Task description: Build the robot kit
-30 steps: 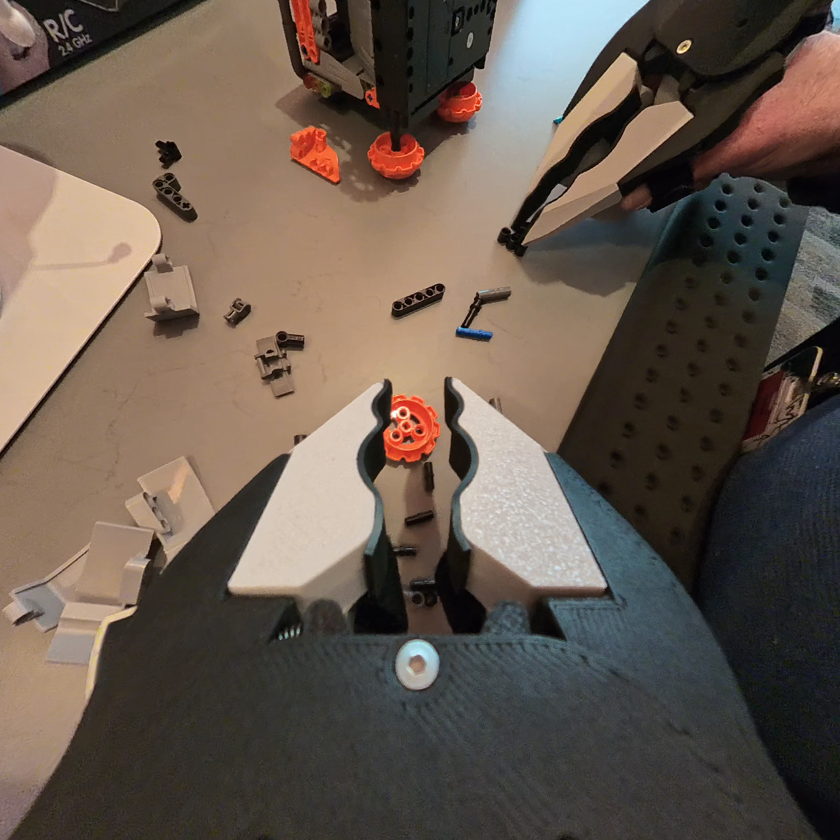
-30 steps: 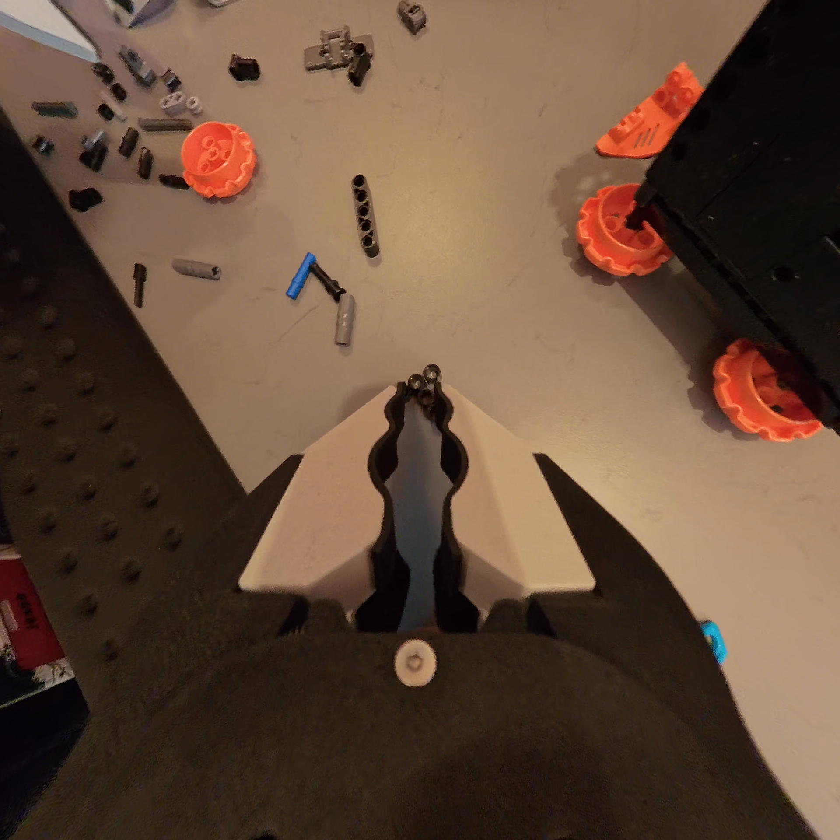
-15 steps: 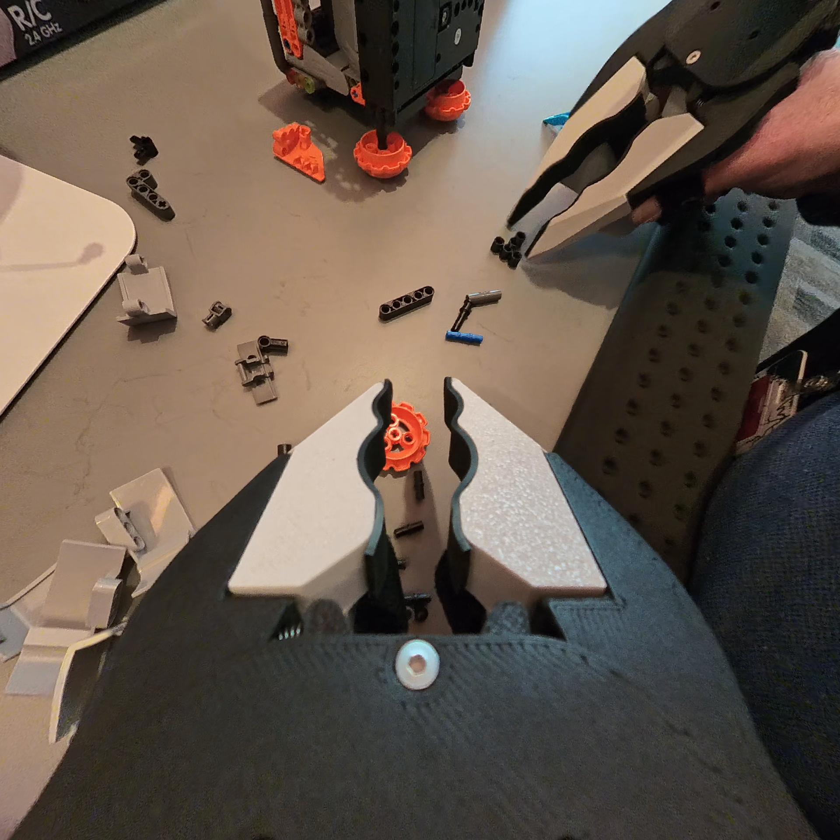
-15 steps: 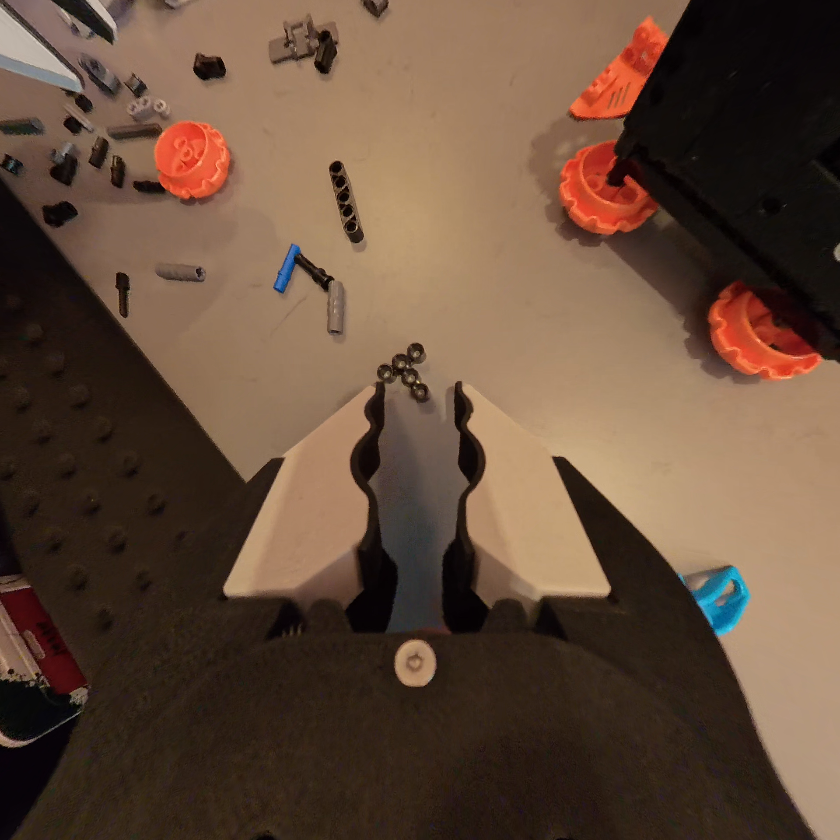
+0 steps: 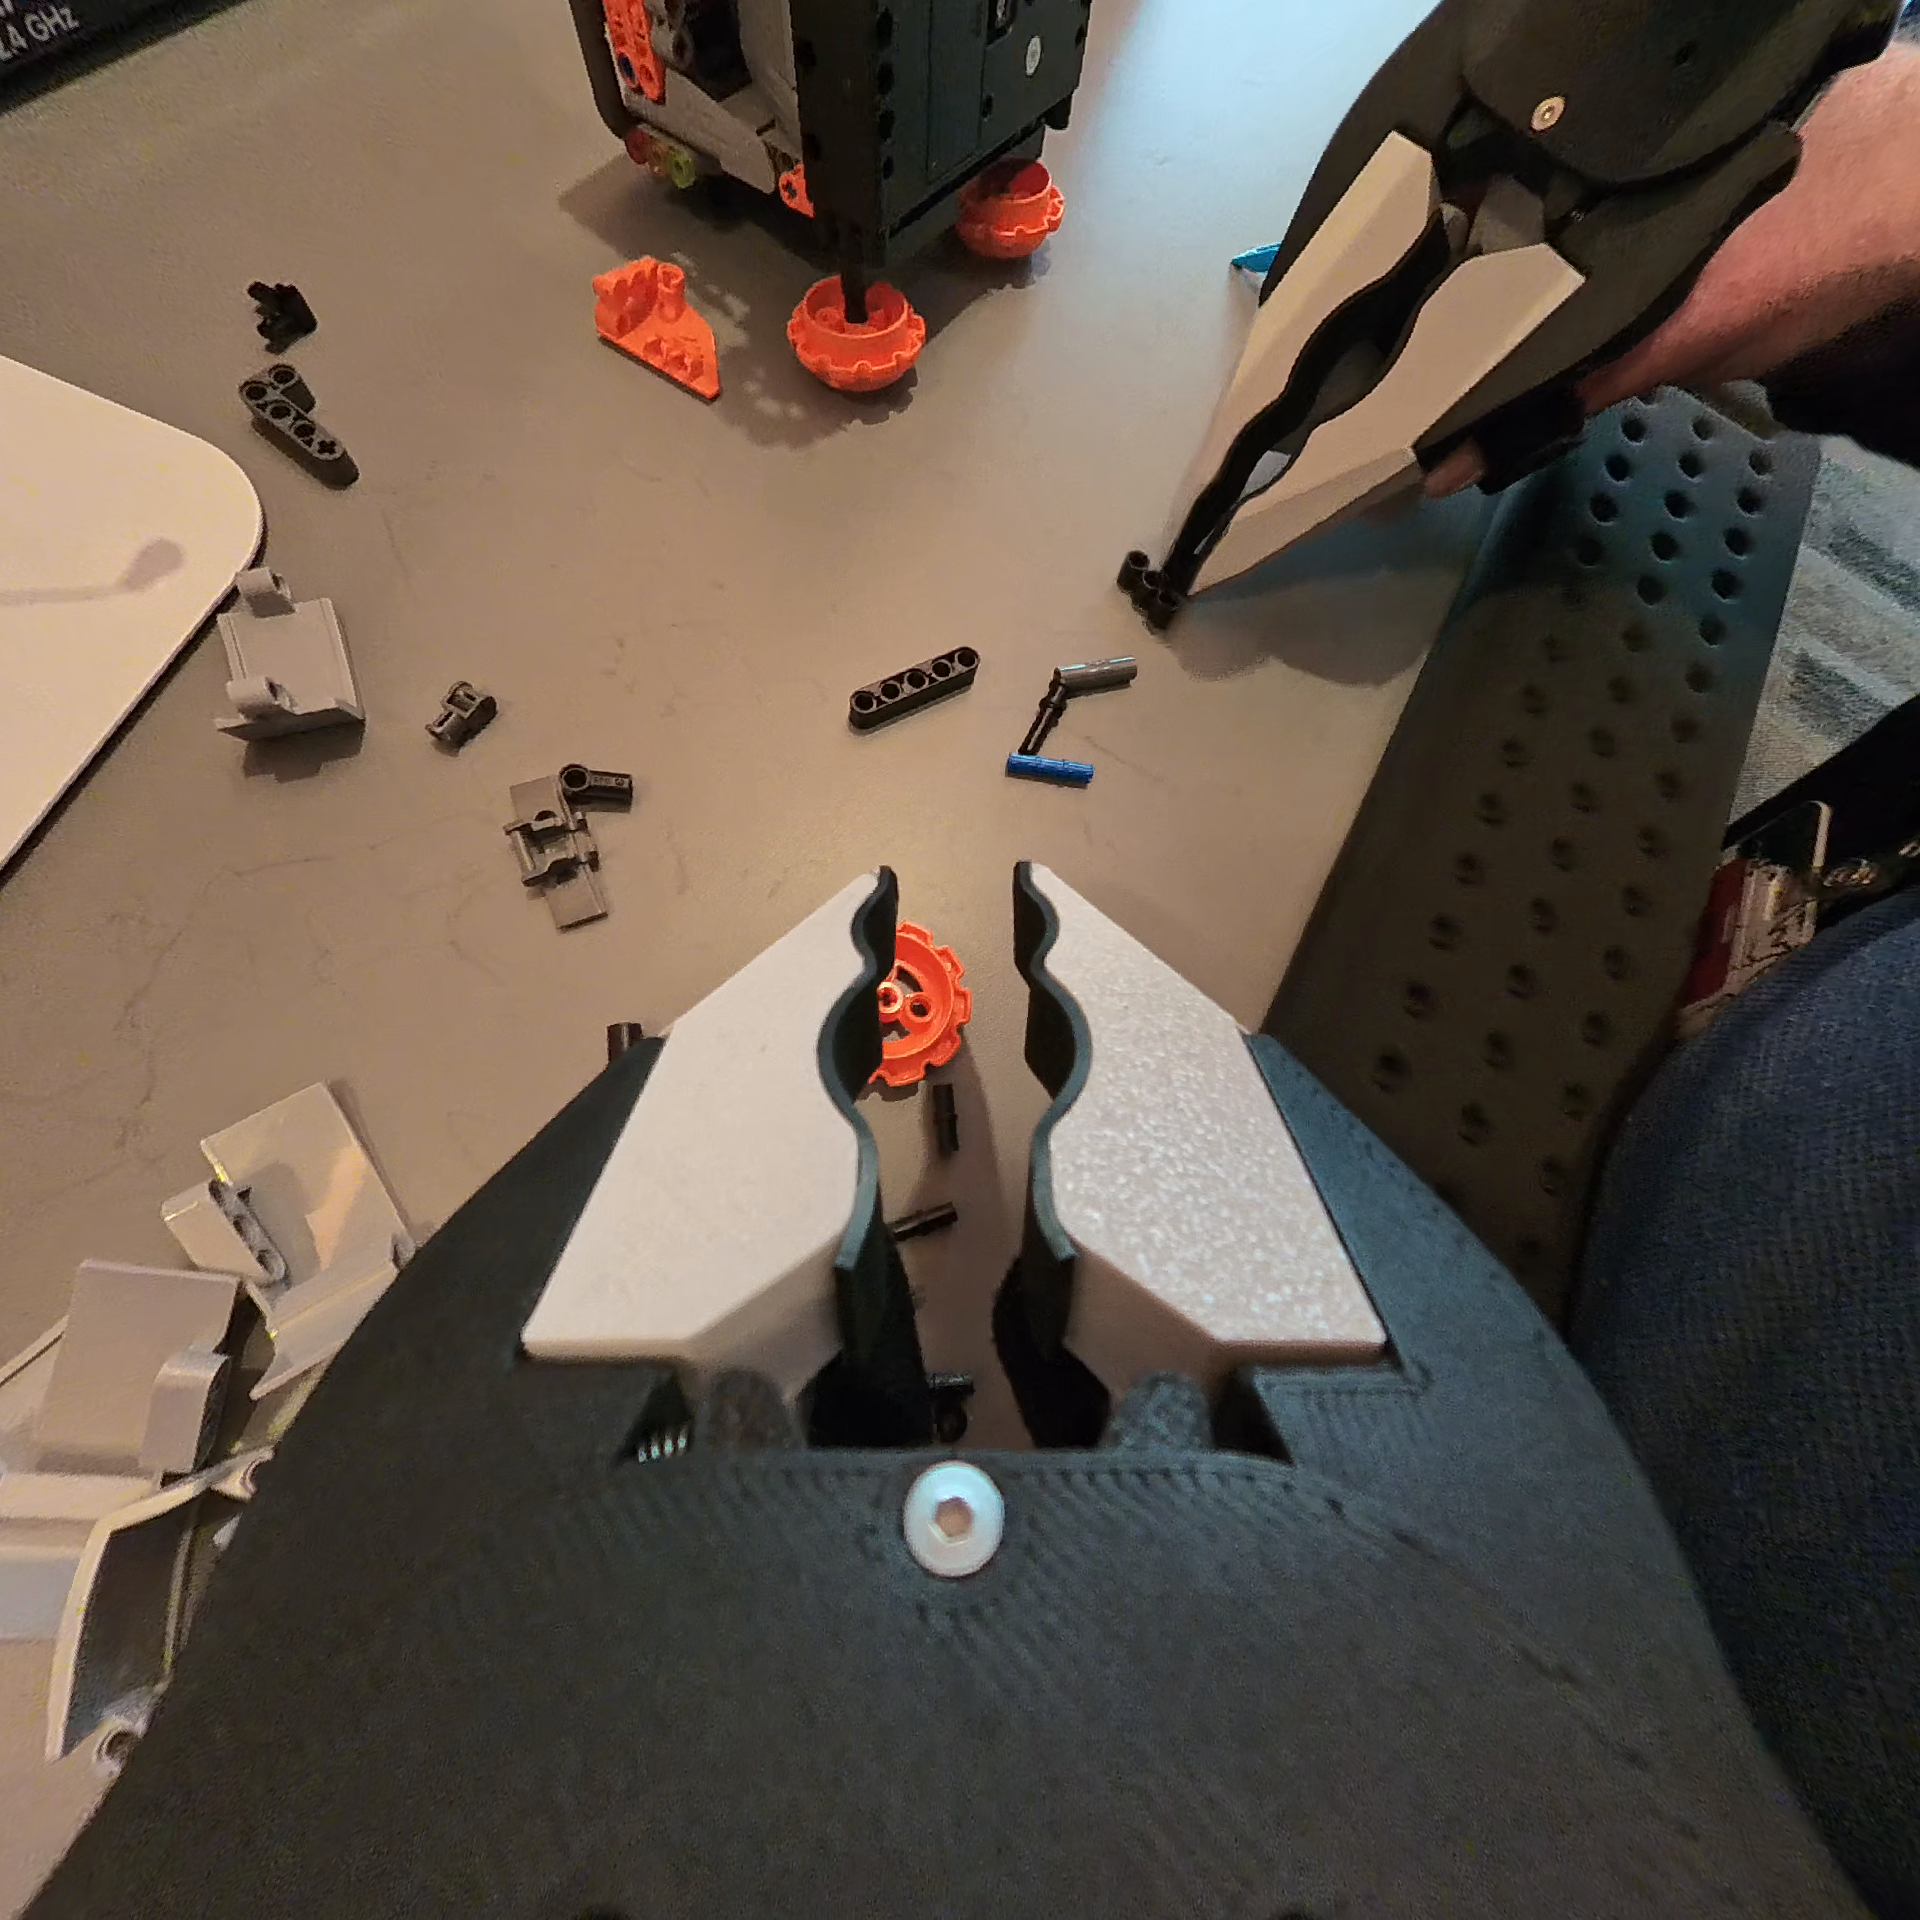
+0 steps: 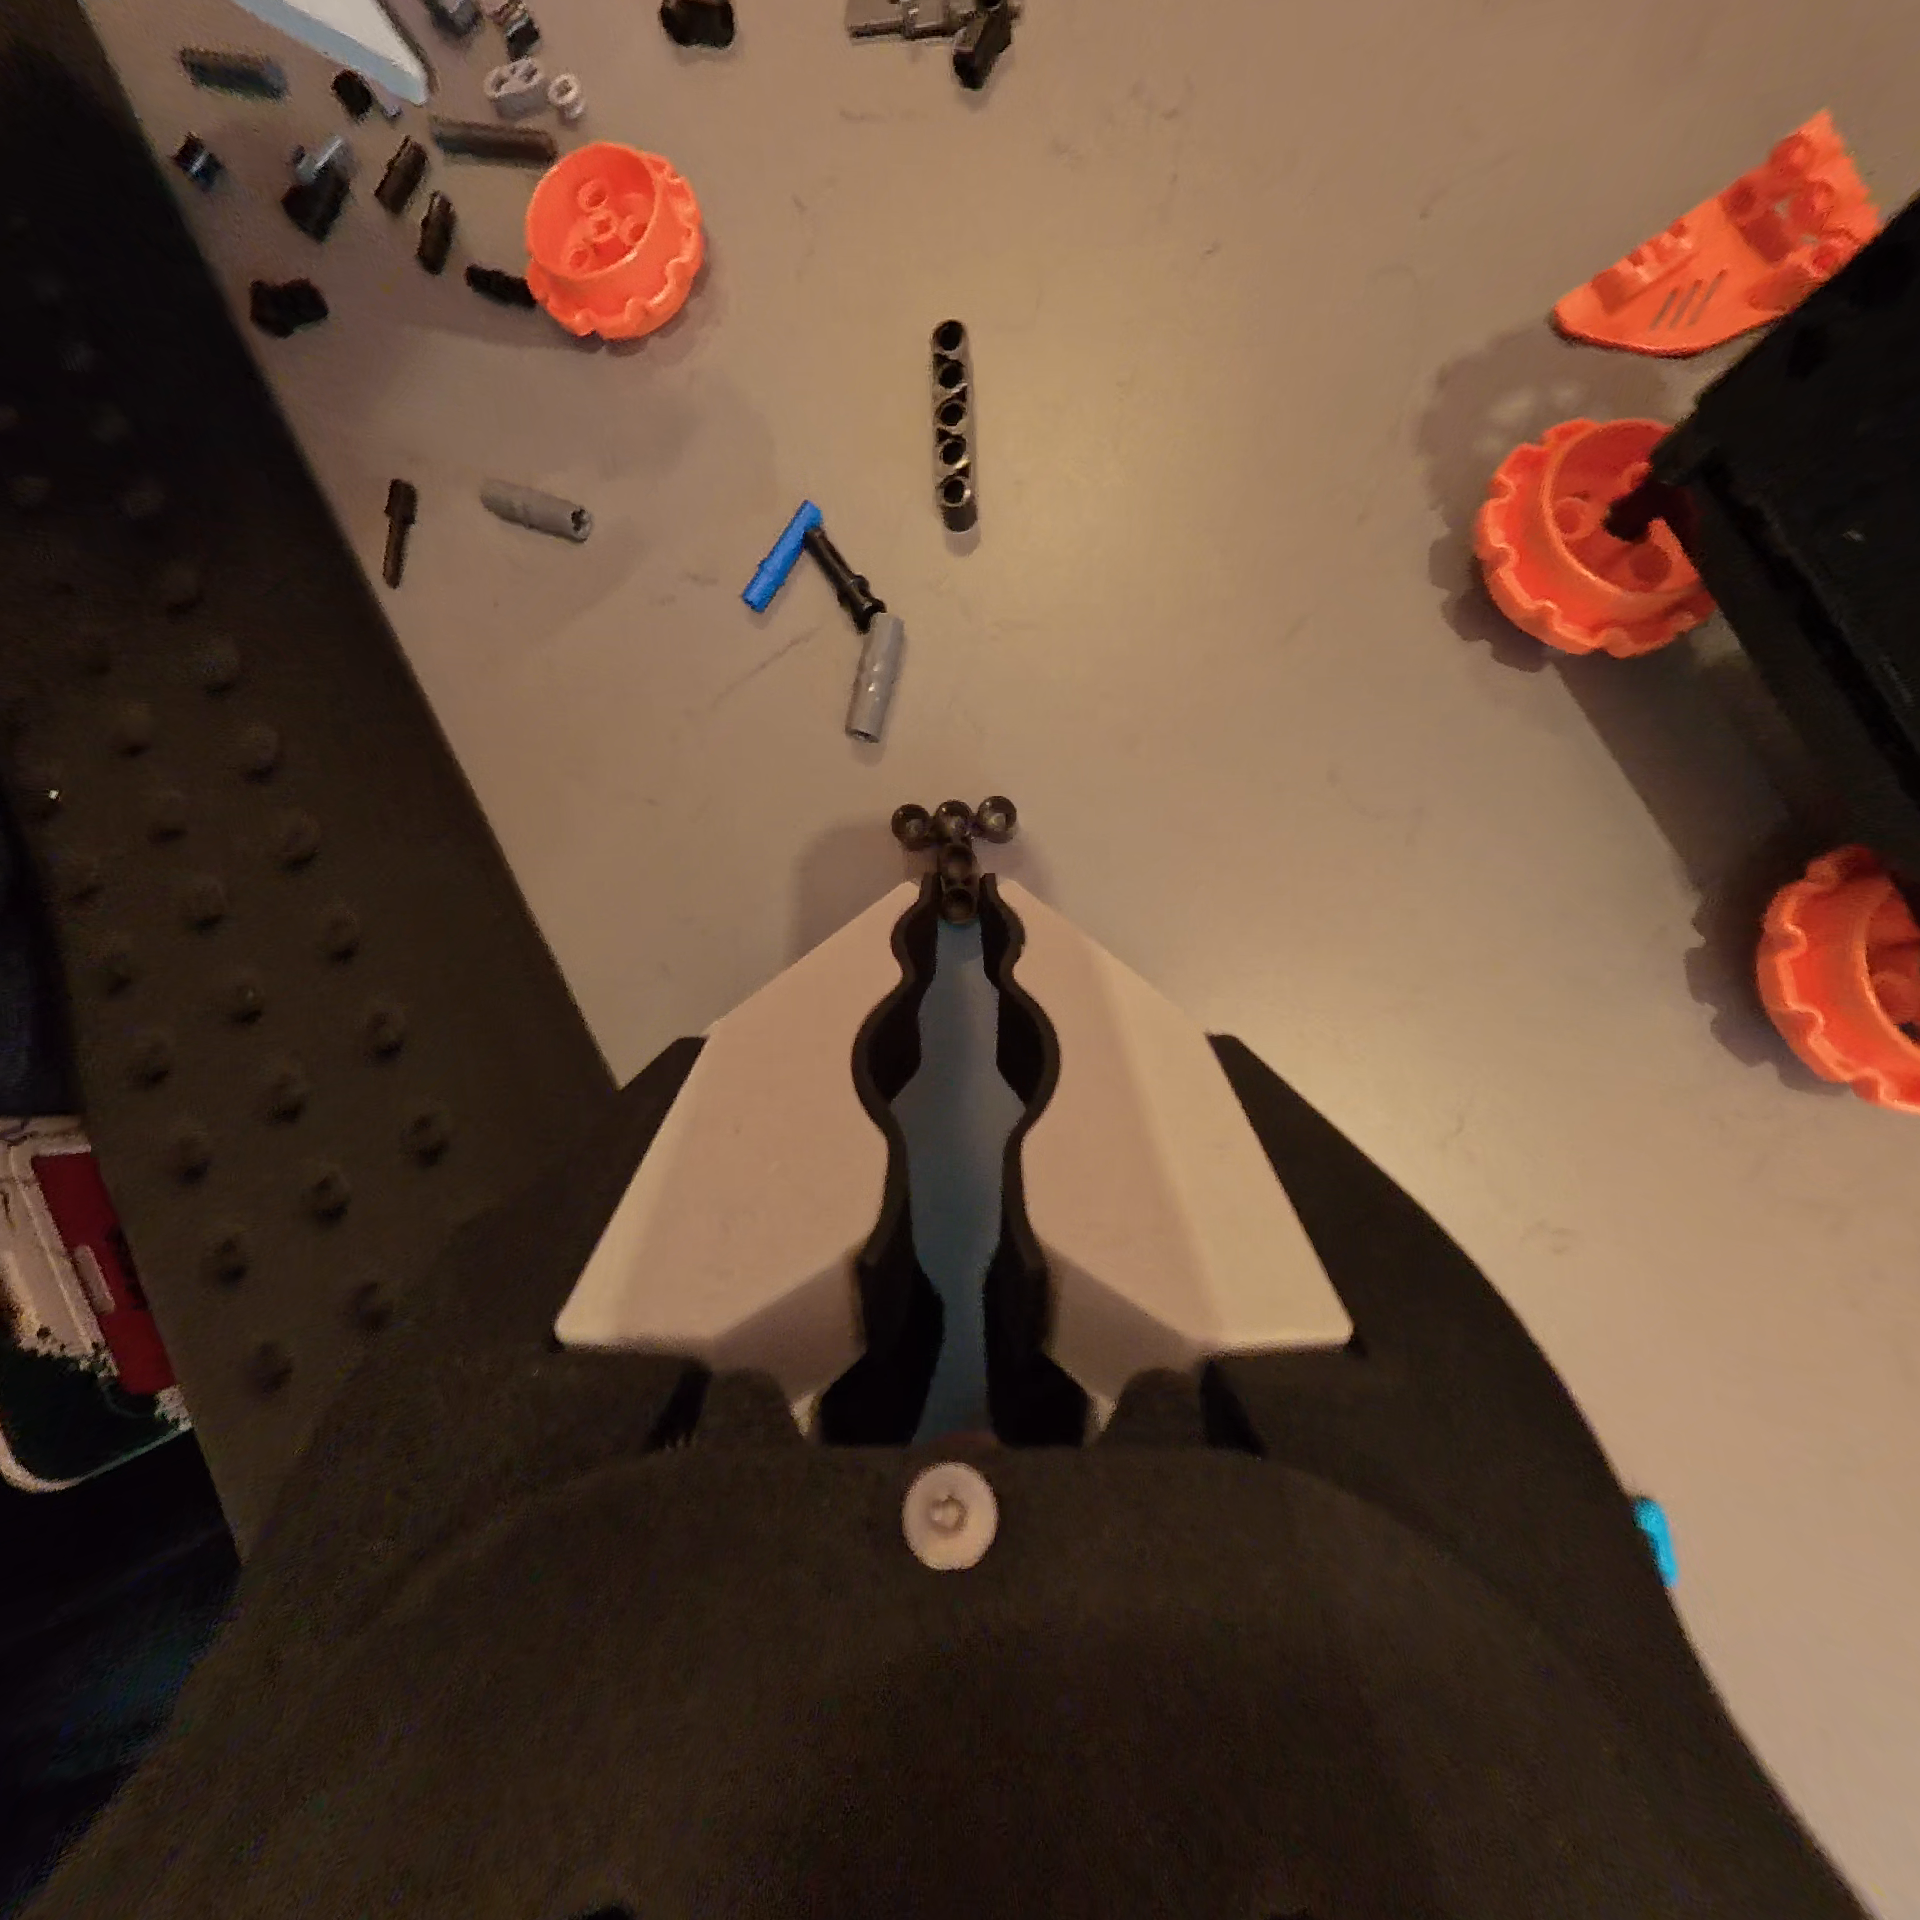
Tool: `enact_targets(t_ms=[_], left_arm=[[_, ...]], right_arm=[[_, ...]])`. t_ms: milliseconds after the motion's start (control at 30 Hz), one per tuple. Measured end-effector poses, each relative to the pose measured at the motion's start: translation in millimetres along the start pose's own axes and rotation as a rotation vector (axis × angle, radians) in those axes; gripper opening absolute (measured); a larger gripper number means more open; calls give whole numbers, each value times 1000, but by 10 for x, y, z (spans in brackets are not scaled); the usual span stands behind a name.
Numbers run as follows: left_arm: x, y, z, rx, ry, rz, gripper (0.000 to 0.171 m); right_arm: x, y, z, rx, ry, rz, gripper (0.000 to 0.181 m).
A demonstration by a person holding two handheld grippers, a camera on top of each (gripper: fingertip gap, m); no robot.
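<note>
My right gripper (image 6: 958, 883) is shut on the stem of a small black T-shaped connector (image 6: 954, 826) resting on the grey table; both also show in the left wrist view, the gripper (image 5: 1184, 582) and the connector (image 5: 1148, 587). My left gripper (image 5: 948, 883) is open and empty above a loose orange wheel (image 5: 920, 1003), which lies under its left finger; the wheel also shows in the right wrist view (image 6: 613, 239). Small black pins (image 5: 943, 1117) lie between the fingers.
A black brick-built vehicle (image 5: 883, 114) on orange wheels (image 5: 854, 332) stands at the back. A black five-hole beam (image 5: 914, 688), a blue pin (image 5: 1049, 769), a grey sleeve (image 6: 876, 677), grey panels (image 5: 286, 665) and an orange wedge piece (image 5: 657, 327) are scattered. A dark perforated strip (image 5: 1558, 831) runs along the right. Left tips to right tips: about 15 centimetres.
My right gripper was shut on the connector, opened and left it on the table, and has now shut on it again. My left gripper drew back slightly from the orange wheel.
</note>
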State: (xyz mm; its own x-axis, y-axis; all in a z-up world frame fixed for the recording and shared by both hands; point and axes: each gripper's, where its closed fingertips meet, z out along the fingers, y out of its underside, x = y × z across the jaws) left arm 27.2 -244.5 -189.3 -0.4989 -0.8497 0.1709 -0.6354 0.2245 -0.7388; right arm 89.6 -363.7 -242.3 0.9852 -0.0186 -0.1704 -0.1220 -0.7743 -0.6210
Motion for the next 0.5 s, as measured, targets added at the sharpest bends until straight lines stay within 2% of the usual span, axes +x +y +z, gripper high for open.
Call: enact_targets(t_ms=[100,200,300,500], left_arm=[[11,1,23,-3,6,0,21],[24,-1,44,-6,13,-1,21],[27,-1,63,-10,15,3,21],[49,-10,101,-12,26,4,21]], right_arm=[[-51,-17,0,1,-31,-31,6],[-61,-44,-13,16,-35,-26,17],[-46,-25,-20,13,-18,-10,21],[-53,7,2,8,-3,-14,7]])
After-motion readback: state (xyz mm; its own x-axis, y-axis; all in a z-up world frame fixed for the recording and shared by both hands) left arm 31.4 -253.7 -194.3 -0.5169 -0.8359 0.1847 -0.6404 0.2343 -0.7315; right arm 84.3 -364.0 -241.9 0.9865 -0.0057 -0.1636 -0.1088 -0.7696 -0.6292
